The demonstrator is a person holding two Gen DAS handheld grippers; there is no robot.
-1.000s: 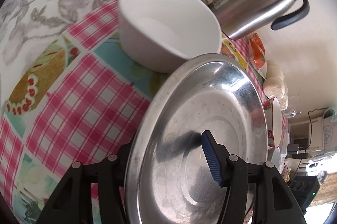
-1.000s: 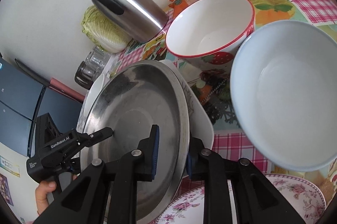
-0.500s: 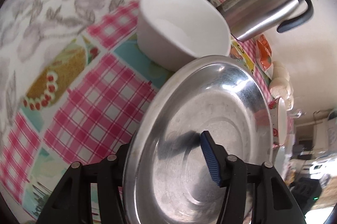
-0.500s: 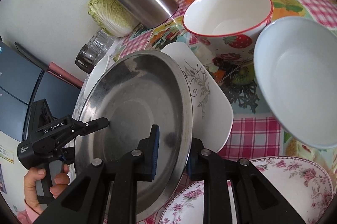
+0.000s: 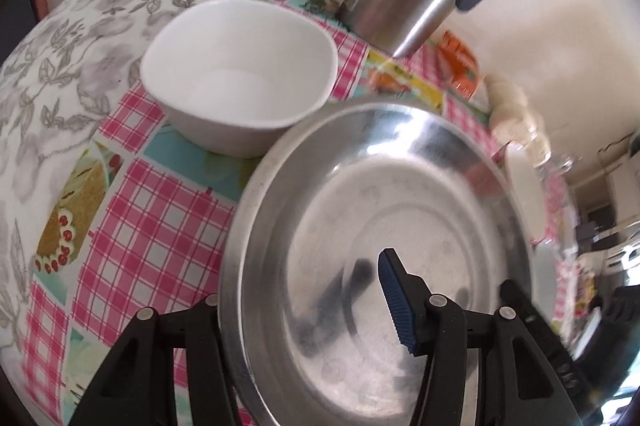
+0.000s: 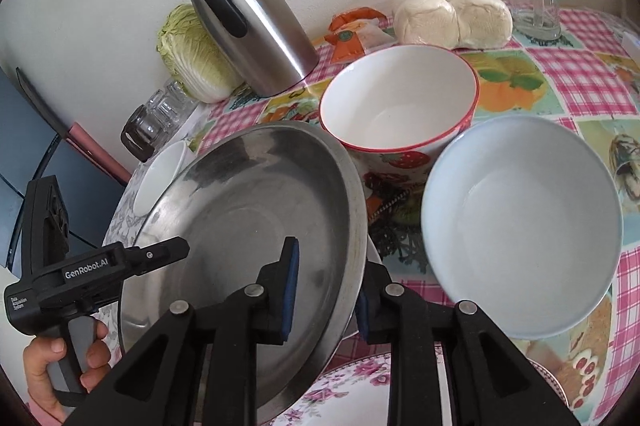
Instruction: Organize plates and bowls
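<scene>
**A:** What's biggest in front of you?

**B:** The glossy tablecloth (image 5: 152, 226), pink checks with fruit panels. On it, the round, shallow stainless-steel plate (image 5: 380, 186) is tilted up off the cloth, and its brushed floor mirrors my fingers.

**A:** Who has it?

**B:** My left gripper (image 5: 300, 286) is clamped on its near rim: the ribbed blue pad lies on the inside, and the other finger is under the edge. My right gripper (image 6: 328, 262) straddles the opposite rim. Its jaws have just been opening, and I can't tell whether the pads press on the metal.

**A:** And the bowls?

**B:** From my right wrist, a smooth pale-blue round bowl (image 6: 520, 226) stands at three o'clock of the steel plate. A white ceramic bowl with a red rim and strawberry print (image 6: 400, 98) stands at one o'clock. From my left wrist, a plain white bowl with a rounded-square mouth (image 5: 240, 66) stands at eleven o'clock, just beside the plate's far edge.

**A:** Anything smaller?

**B:** A white plate with pink flowers (image 6: 360, 386) at six o'clock, partly under my right fingers.
</scene>
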